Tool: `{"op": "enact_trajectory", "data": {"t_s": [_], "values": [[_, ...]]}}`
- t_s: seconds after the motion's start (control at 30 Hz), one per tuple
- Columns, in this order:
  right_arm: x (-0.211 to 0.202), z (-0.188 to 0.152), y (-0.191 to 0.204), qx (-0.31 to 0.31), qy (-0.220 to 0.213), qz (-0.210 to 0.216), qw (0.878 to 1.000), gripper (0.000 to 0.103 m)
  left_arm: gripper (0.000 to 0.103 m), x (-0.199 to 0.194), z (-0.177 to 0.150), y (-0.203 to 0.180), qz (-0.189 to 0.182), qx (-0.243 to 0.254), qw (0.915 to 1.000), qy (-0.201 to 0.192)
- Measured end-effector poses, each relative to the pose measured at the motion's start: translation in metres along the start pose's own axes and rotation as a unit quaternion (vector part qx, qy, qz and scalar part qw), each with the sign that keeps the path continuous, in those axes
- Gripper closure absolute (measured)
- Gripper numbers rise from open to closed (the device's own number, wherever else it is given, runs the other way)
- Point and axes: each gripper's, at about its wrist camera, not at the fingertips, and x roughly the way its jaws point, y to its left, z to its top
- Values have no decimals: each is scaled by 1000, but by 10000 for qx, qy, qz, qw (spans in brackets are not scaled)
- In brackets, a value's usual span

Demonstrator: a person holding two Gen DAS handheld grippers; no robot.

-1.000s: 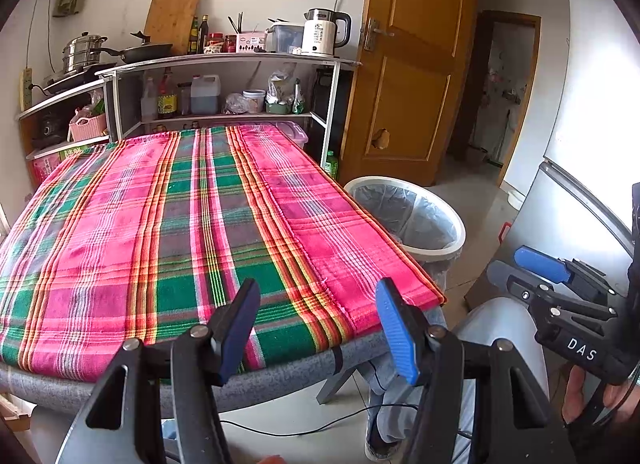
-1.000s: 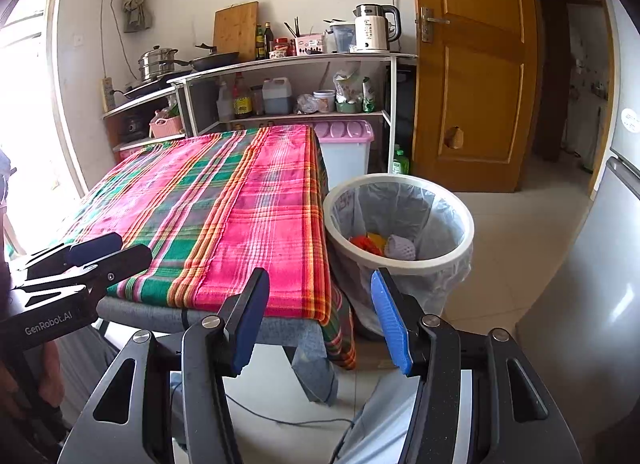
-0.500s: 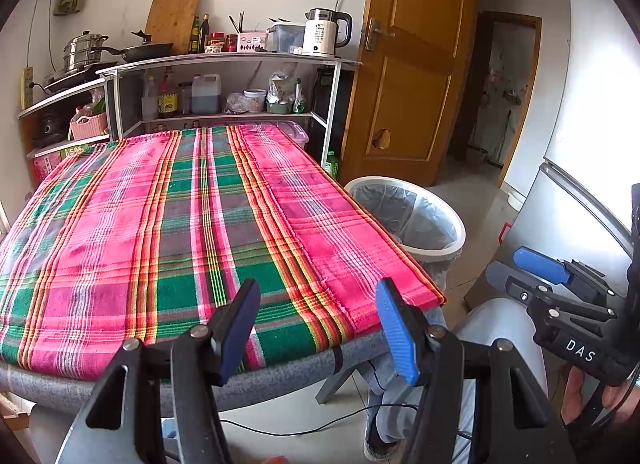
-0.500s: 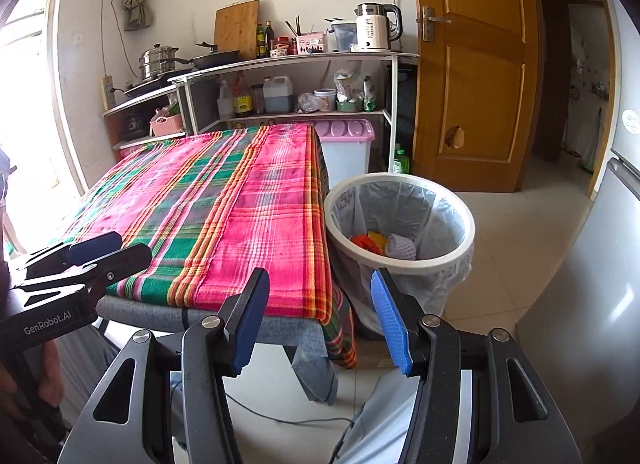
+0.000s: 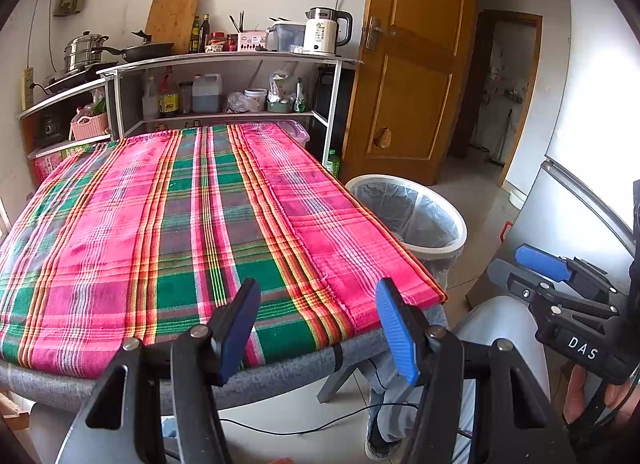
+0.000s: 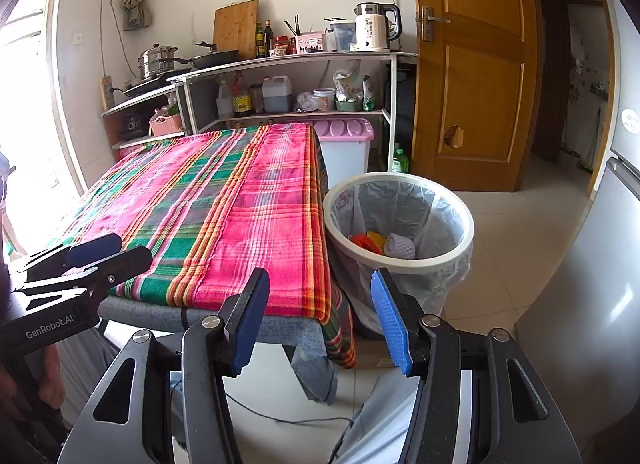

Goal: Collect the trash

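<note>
Bright daylight glares from the left window (image 6: 24,104); sharp pictures, fisheye-bent, dark corners.

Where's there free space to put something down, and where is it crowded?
The whole plaid cloth on the table is bare, from the near padded edge to the shelves. The floor between bin and door is open. Both shelf levels are packed, and trash lies in the bin.
</note>
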Motion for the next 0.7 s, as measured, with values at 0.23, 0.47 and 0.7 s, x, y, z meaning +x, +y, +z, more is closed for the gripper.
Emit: {"op": "enact_trajectory", "data": {"t_s": [0.23, 0.47, 0.7], "values": [[1, -1, -1, -4, 21, -2, 10000, 49, 41, 0, -1, 0, 5, -6, 10000, -4], [1, -2, -1, -9, 28, 1, 10000, 49, 41, 0, -1, -1, 2, -3, 10000, -2], [2, -3, -1, -7, 37, 0, 10000, 49, 41, 0, -3, -1, 9, -8, 10000, 7]]}}
